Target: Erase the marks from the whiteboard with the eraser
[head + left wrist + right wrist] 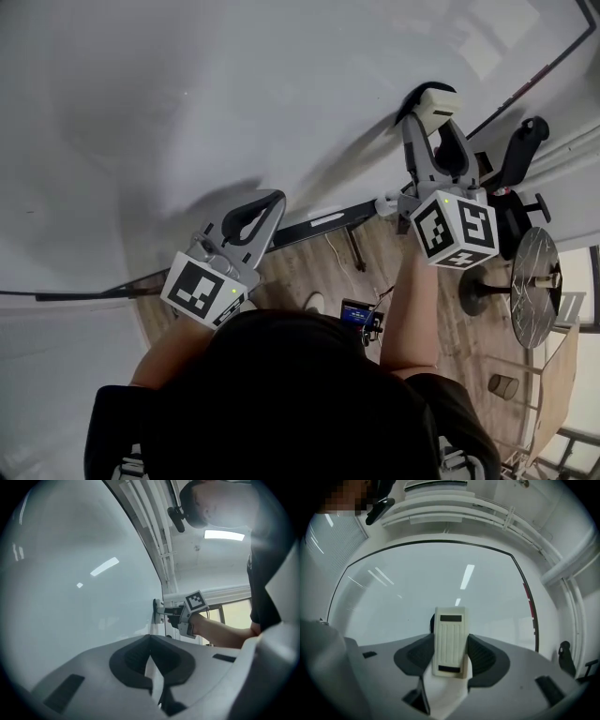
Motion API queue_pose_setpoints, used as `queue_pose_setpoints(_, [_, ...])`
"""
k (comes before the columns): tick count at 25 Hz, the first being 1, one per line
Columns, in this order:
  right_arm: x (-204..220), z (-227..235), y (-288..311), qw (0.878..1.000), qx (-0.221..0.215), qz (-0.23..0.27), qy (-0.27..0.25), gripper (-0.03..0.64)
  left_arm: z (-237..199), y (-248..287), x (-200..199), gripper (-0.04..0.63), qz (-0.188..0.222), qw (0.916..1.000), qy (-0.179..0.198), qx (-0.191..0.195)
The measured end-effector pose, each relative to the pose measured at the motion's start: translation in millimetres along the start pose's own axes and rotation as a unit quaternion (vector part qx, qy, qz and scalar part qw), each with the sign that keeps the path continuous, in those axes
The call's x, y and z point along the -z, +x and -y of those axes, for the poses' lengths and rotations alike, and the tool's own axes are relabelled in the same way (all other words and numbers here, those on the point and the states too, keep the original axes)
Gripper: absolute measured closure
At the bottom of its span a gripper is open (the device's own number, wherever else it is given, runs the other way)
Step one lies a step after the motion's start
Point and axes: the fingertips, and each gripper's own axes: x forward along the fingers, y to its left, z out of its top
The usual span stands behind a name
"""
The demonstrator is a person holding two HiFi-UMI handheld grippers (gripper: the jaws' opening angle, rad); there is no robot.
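The right gripper (450, 656) is clamping its jaws on the long sides of the eraser (450, 641), pressing it against the right part of the whiteboard (234, 94). The eraser is likely going to feel light and rigid, twisting if pressed off-centre. The left gripper (150, 639) is hovering at left, jaws together, gripping nothing.

Bright, even light — whiteboard (440, 583) glare, fisheye edges.

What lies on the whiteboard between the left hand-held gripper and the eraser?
Nothing. In the head view, that stretch of whiteboard is bare between the left hand-held gripper and the eraser.
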Motion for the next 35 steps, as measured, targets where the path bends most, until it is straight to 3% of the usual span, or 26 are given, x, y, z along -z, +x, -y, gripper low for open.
queue_pose_setpoints(9, [-4,16,-4,1.0,0.002,0.0,0.003,0.394,2,-1,-8,0.591,-0.001,0.9999,0.001,-0.016])
queue_pose_setpoints(13, [-8,-2,-11,1.0,-0.01,-0.004,-0.011,0.394,-4,-8,-7,0.591,0.001,0.9998,0.0,-0.021])
queue_pose_setpoints(20, [-45,-106,-23,0.991,-0.121,0.026,-0.056,0.394,-1,-11,-11,0.591,-0.003,0.9998,0.001,-0.02])
queue_pose_setpoints(23, [-53,-130,-19,0.985,-0.162,0.026,-0.057,0.394,4,-10,-15,0.591,-0.003,0.9997,0.001,-0.024])
queue_pose_setpoints(31, [-48,-115,-8,0.982,-0.189,0.022,0.007,0.394,0,-14,-9,0.591,-0.003,0.9994,-0.002,-0.035])
queue_pose_setpoints(35, [-43,-104,-5,0.985,-0.172,0.019,0.017,0.393,0,-15,-7,0.591,-0.002,0.9995,-0.002,-0.032])
